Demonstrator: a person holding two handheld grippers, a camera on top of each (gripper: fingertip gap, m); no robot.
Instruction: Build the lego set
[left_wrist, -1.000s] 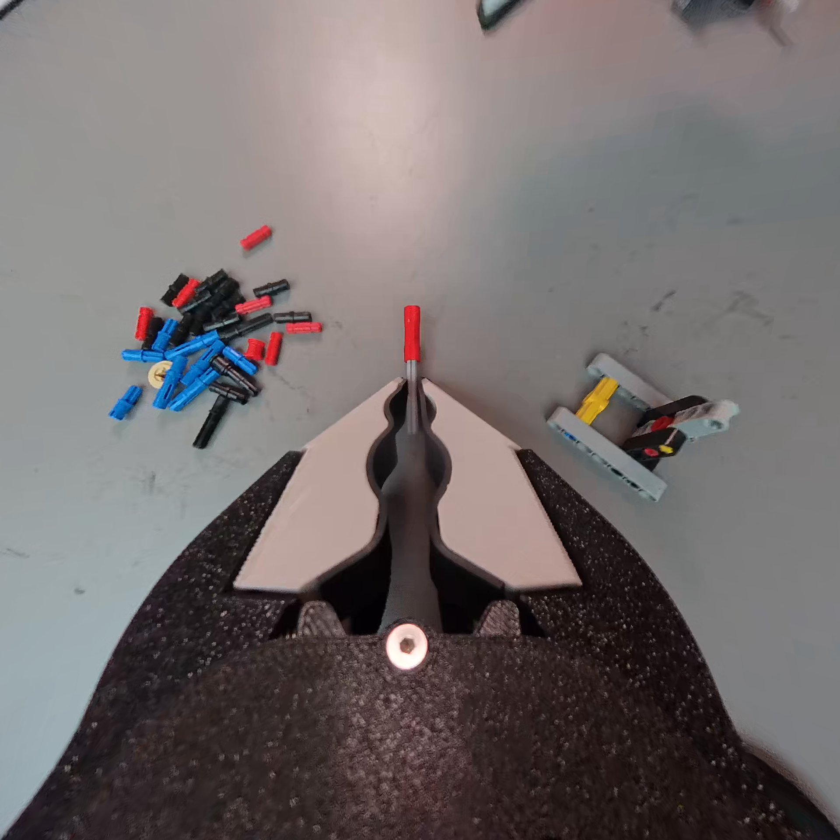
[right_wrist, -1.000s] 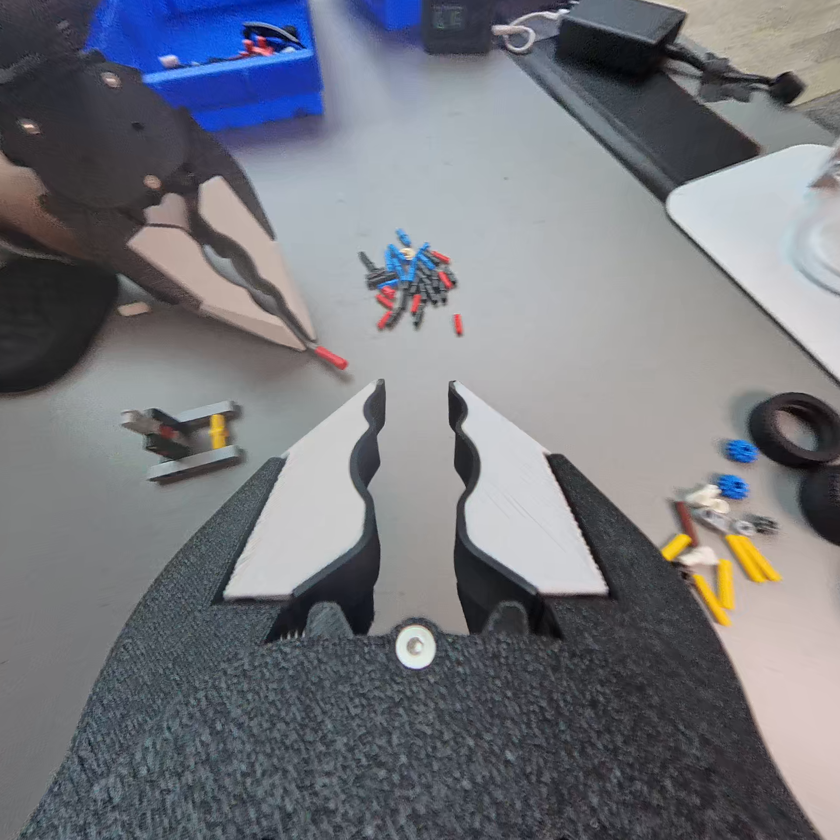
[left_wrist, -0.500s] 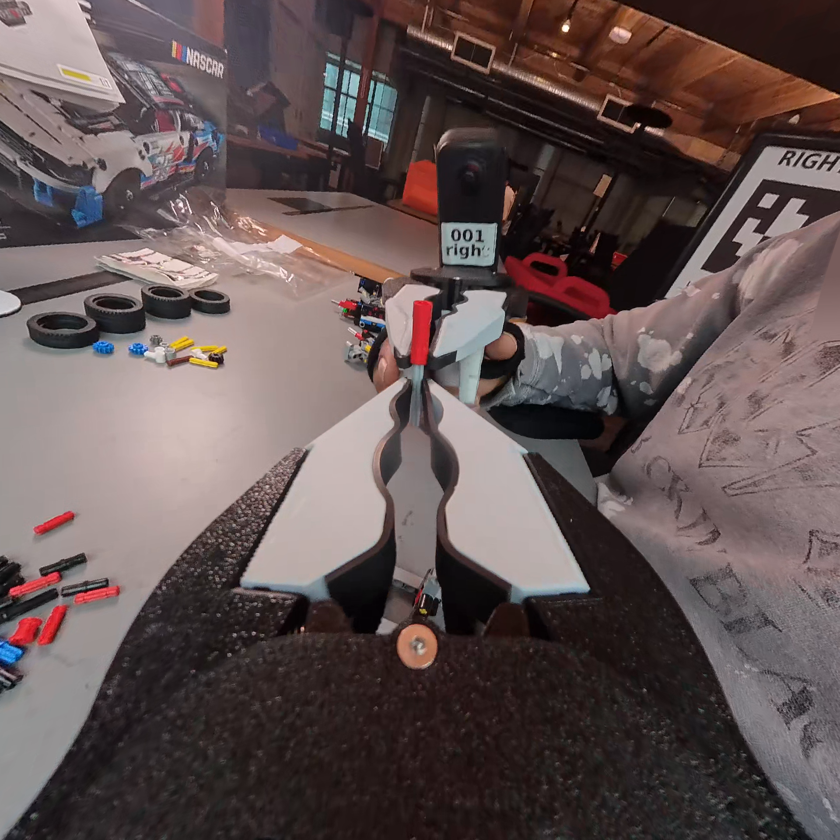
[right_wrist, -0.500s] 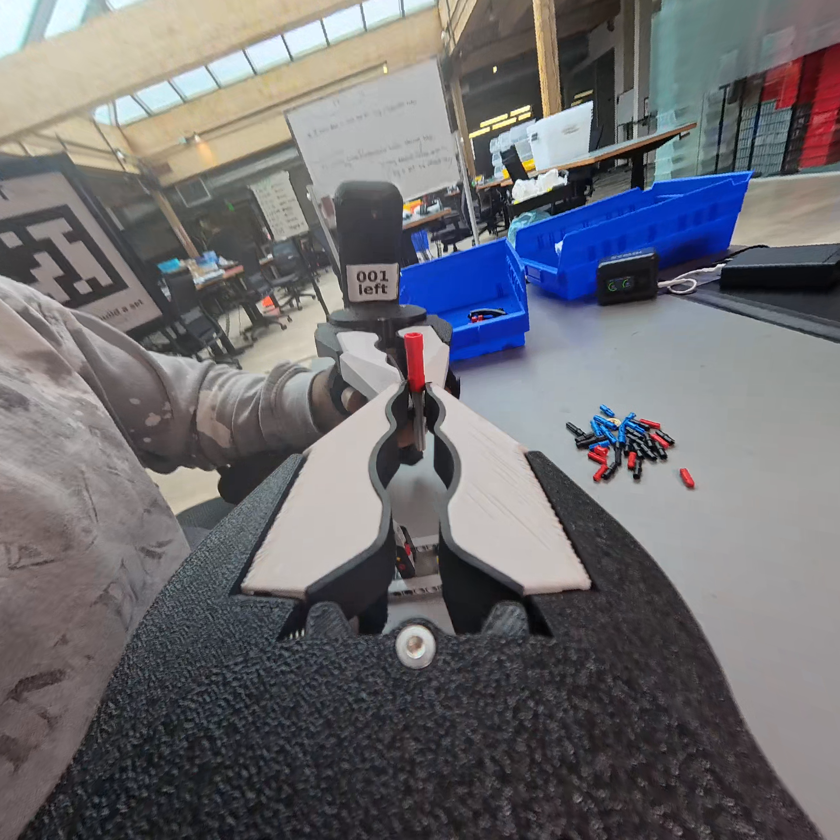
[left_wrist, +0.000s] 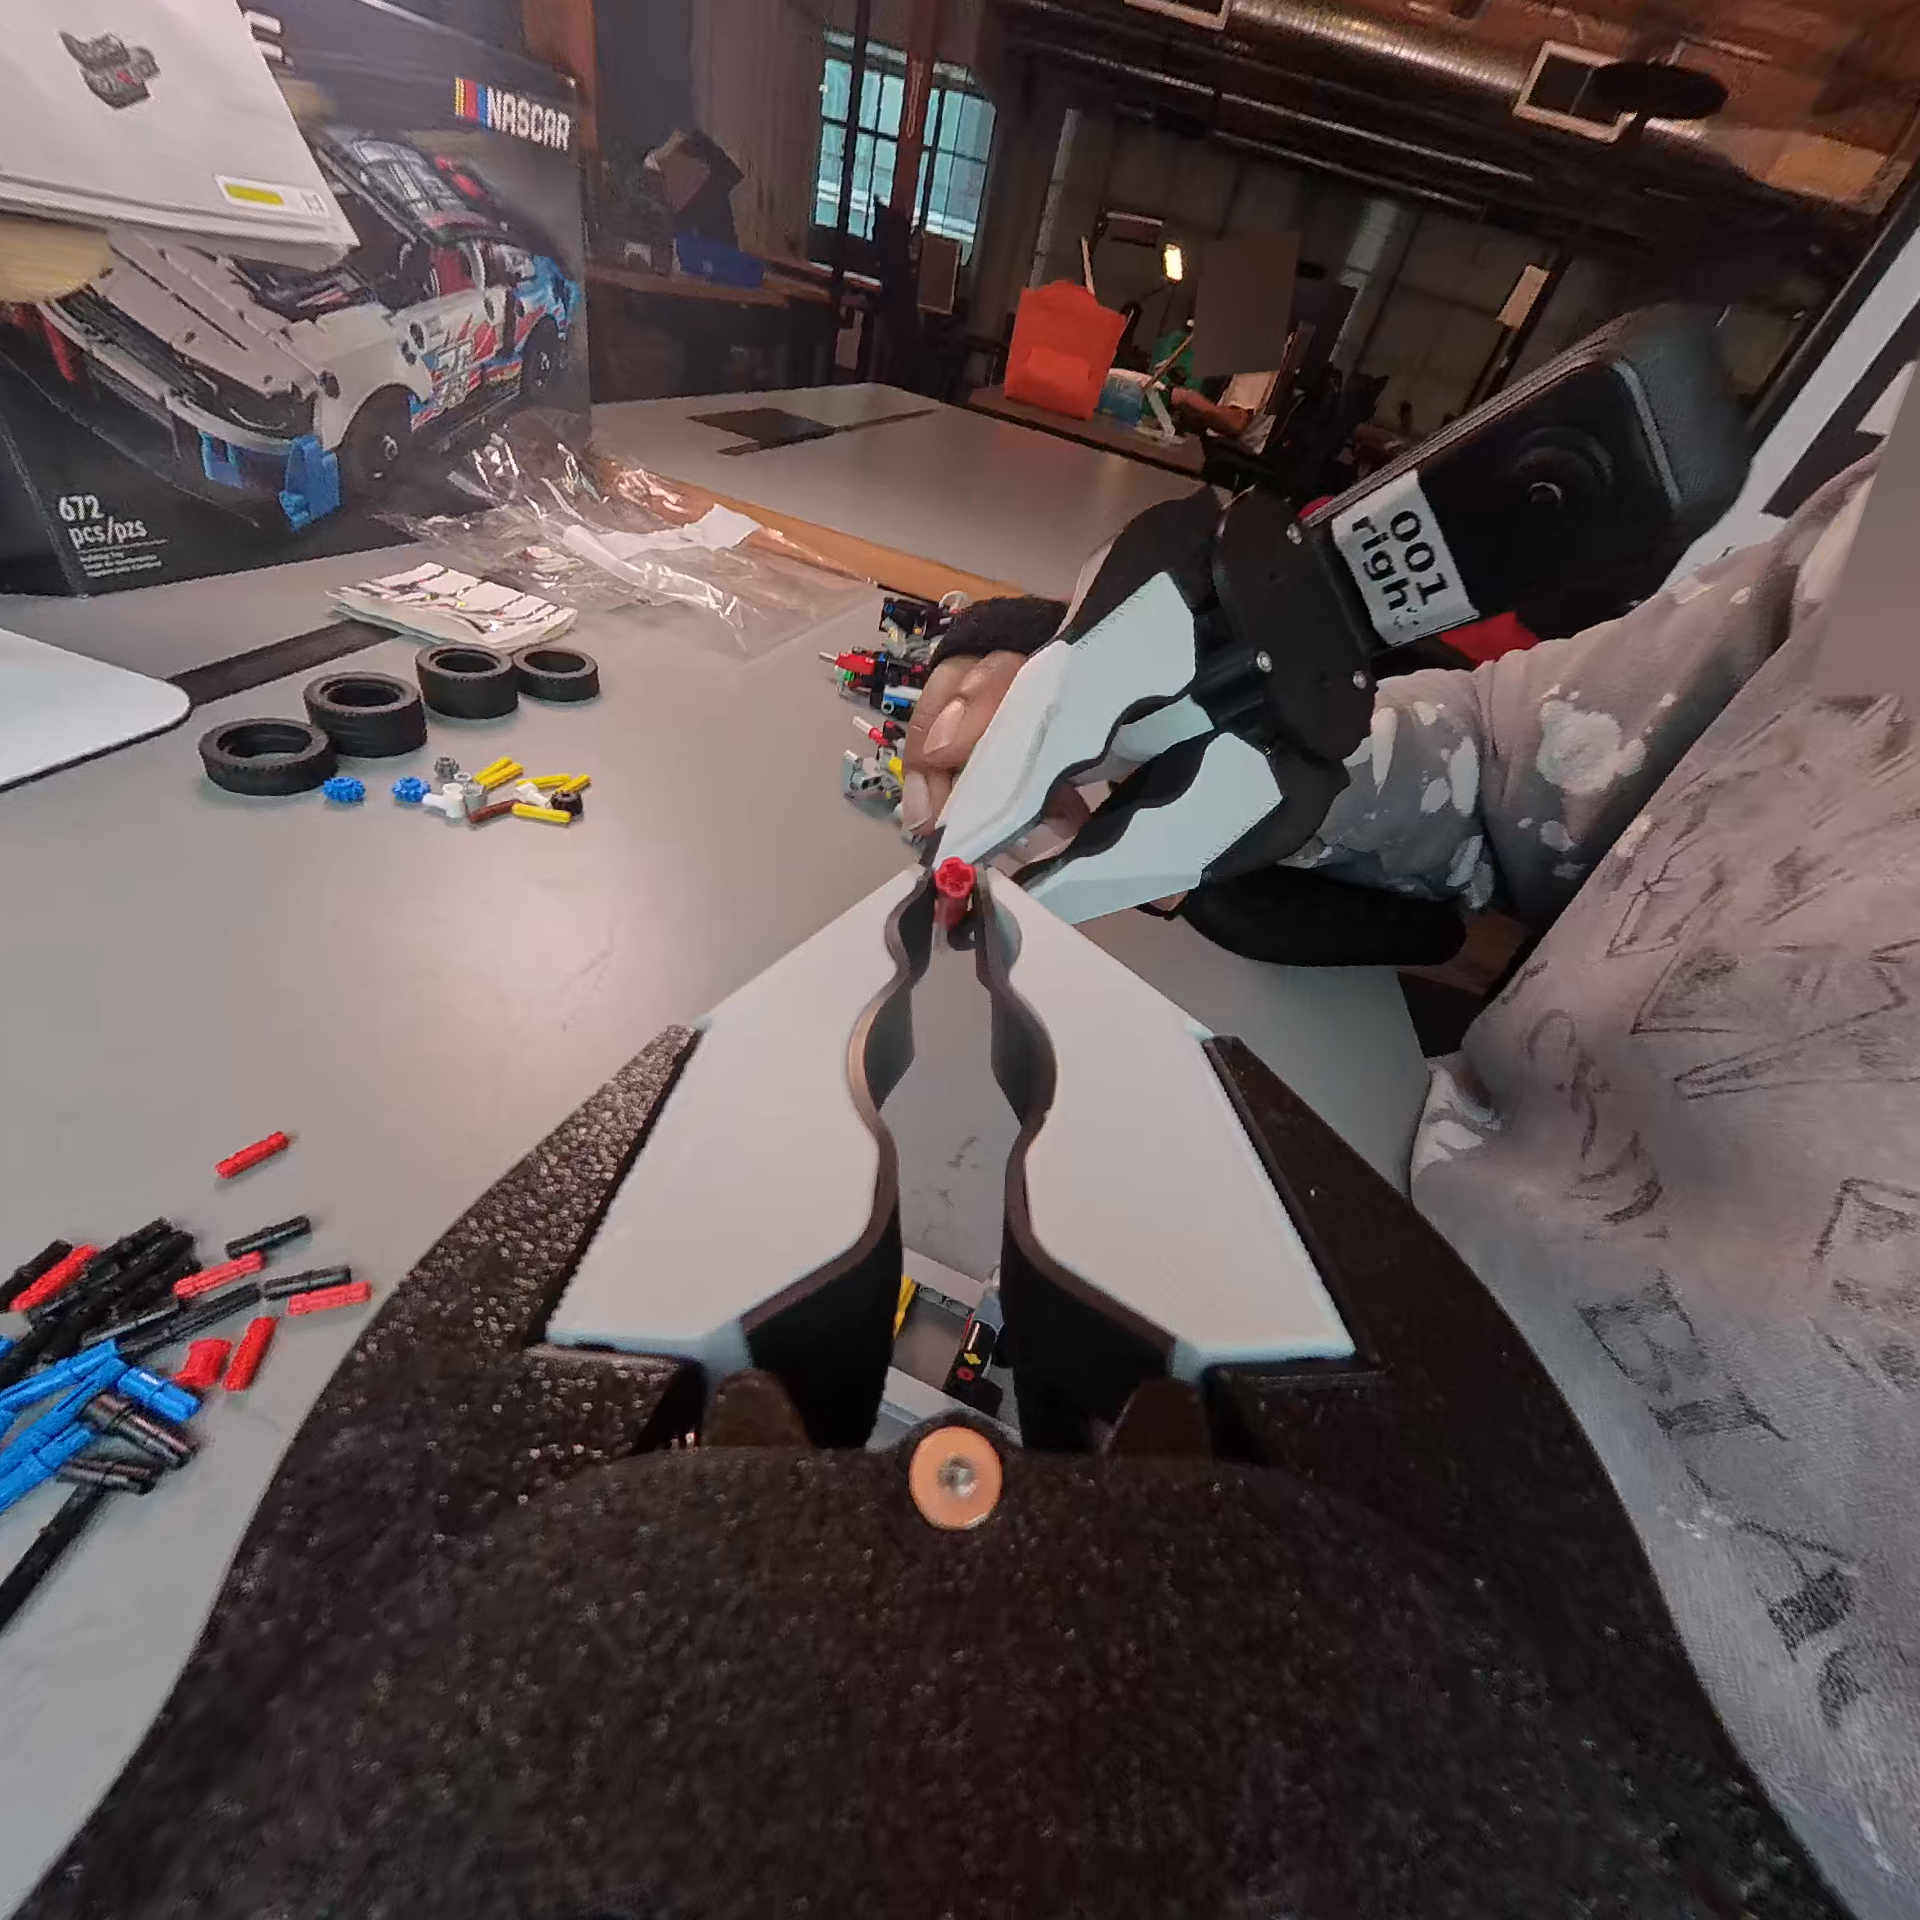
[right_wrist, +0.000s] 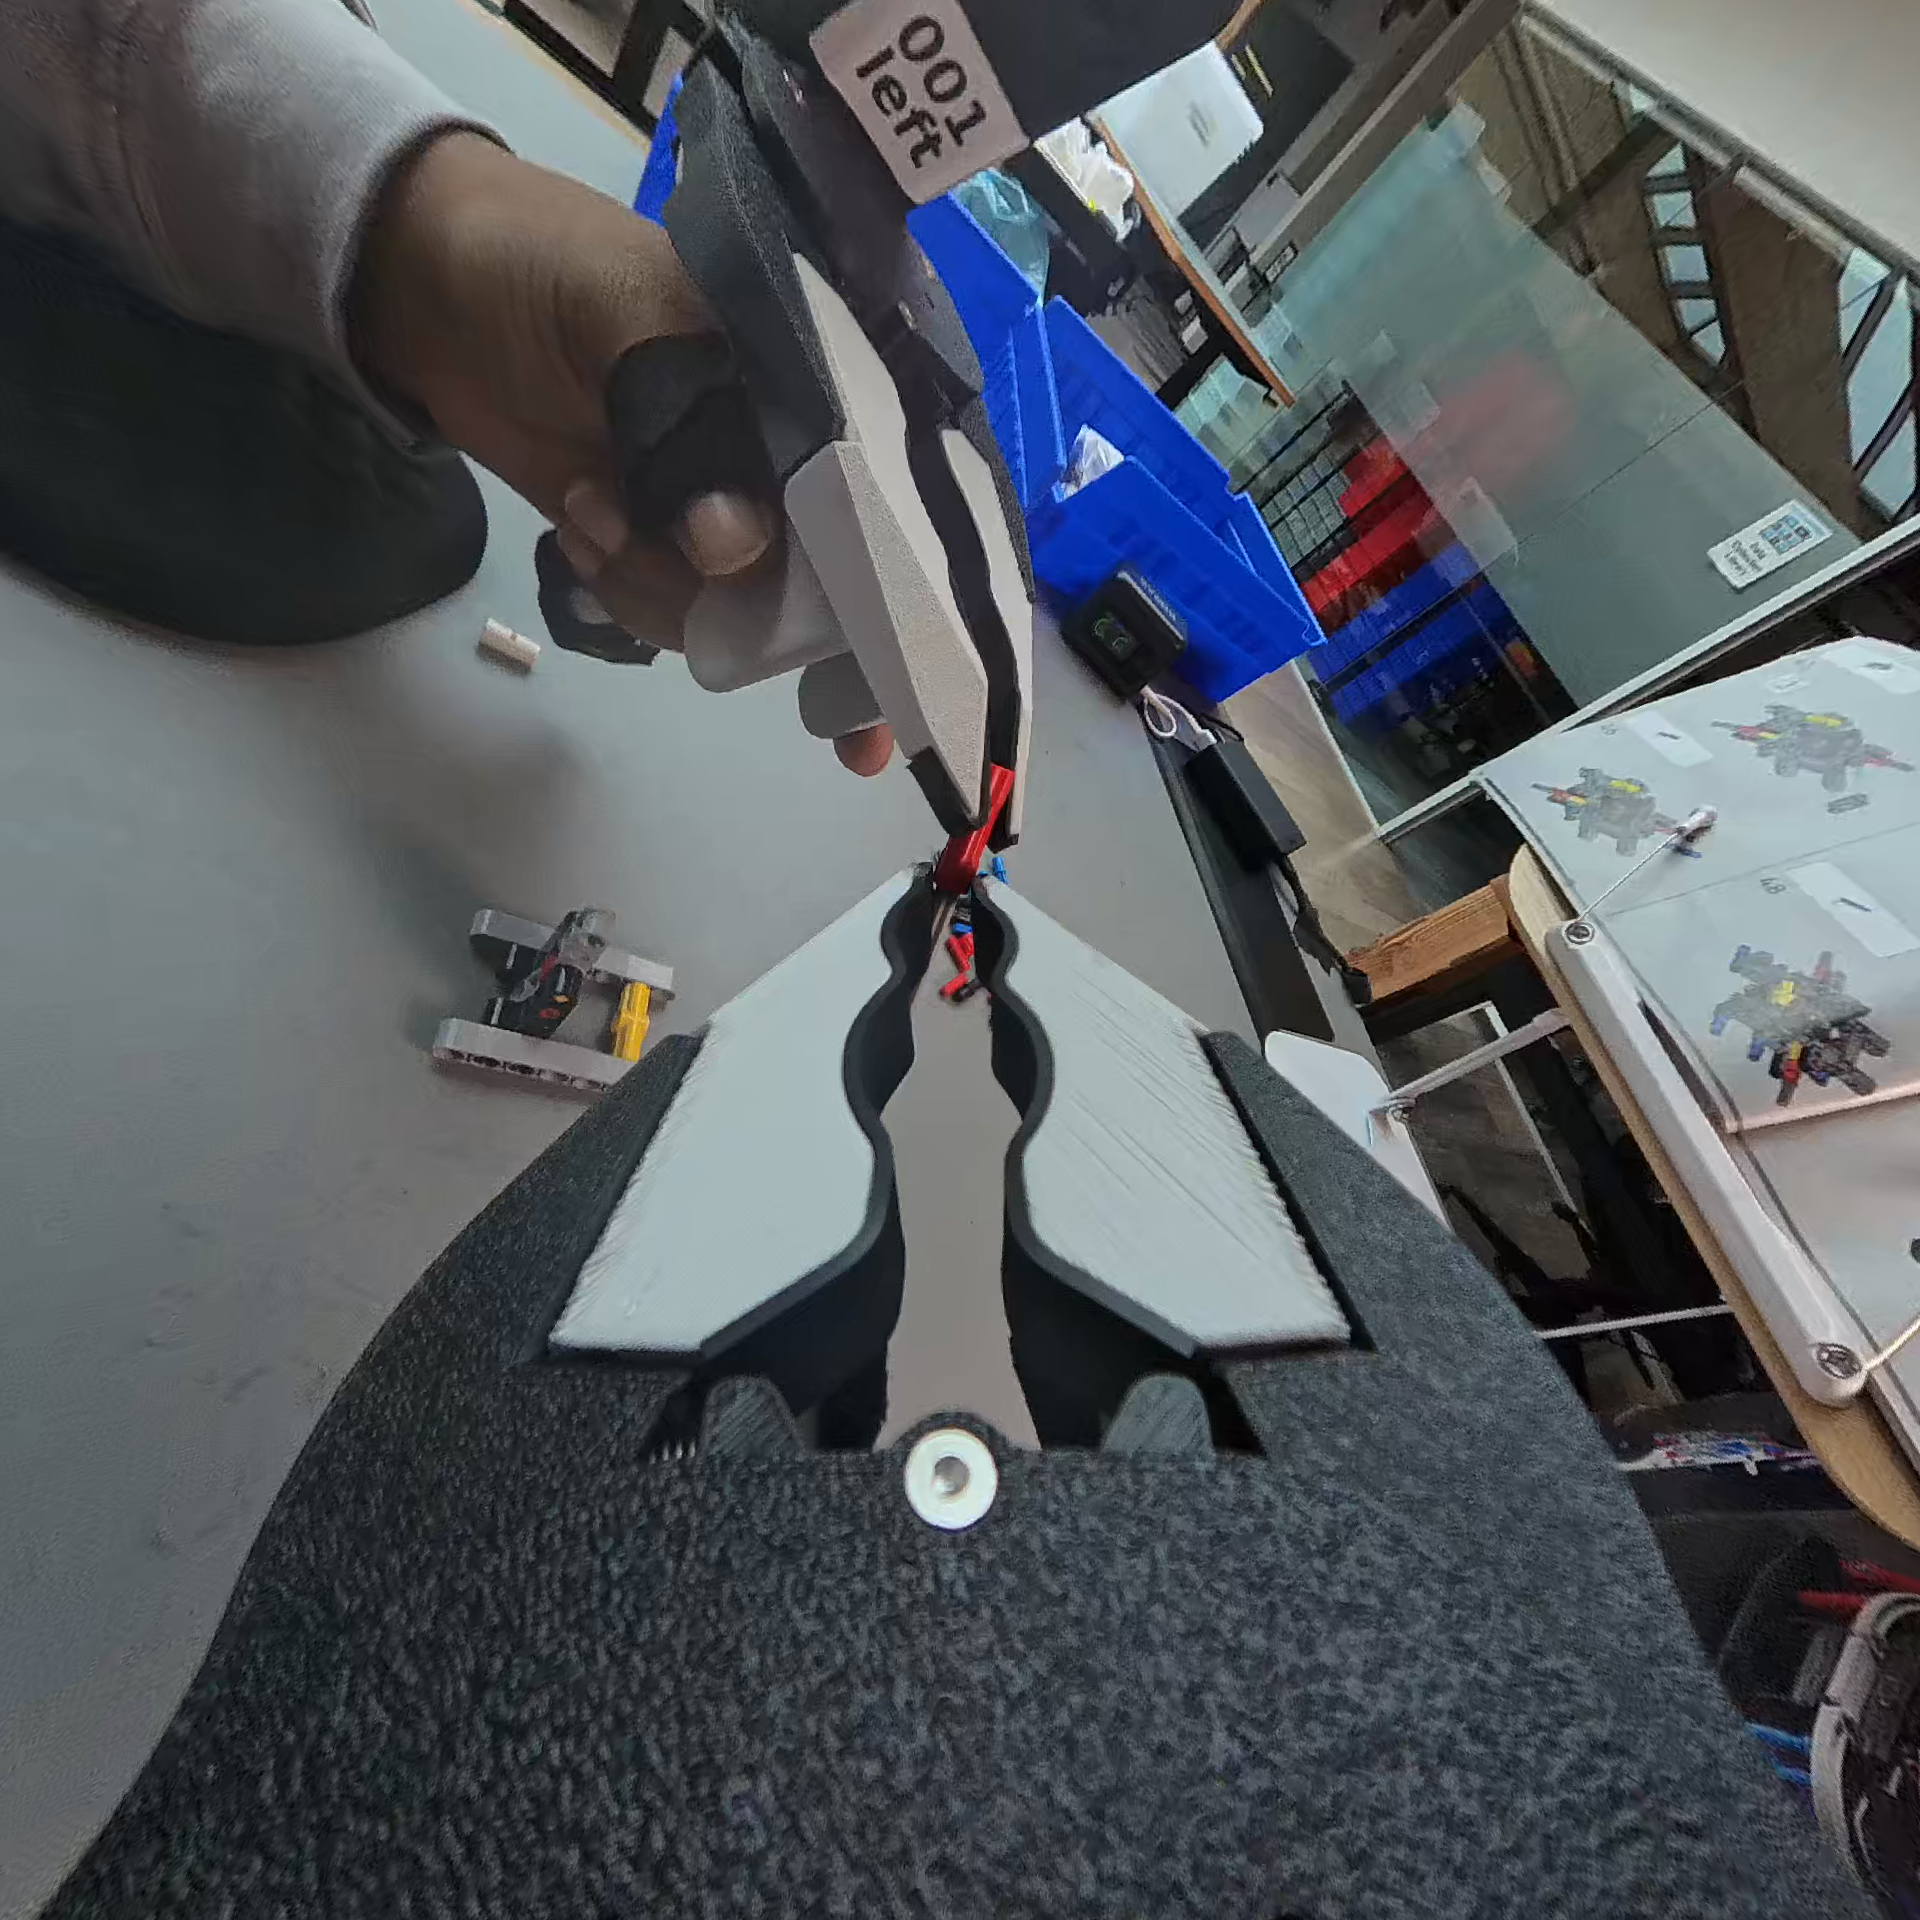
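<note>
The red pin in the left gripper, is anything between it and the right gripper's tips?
Nothing visible stands between them. The red pin is pinched at the left gripper tips, and the right gripper tips meet its free end in mid-air above the grey table; the half-built frame lies off to the side.

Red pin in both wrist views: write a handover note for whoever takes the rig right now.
Left hand-held gripper: shut on the red pin, held above the table.
Right hand-held gripper: tips pinch the pin's free end.
Frame: on the table, untouched.
Spare pins: heaped at the left.
Done: pin picked and passed across.
Left: release the left grip, fit the pin into the frame.
</note>
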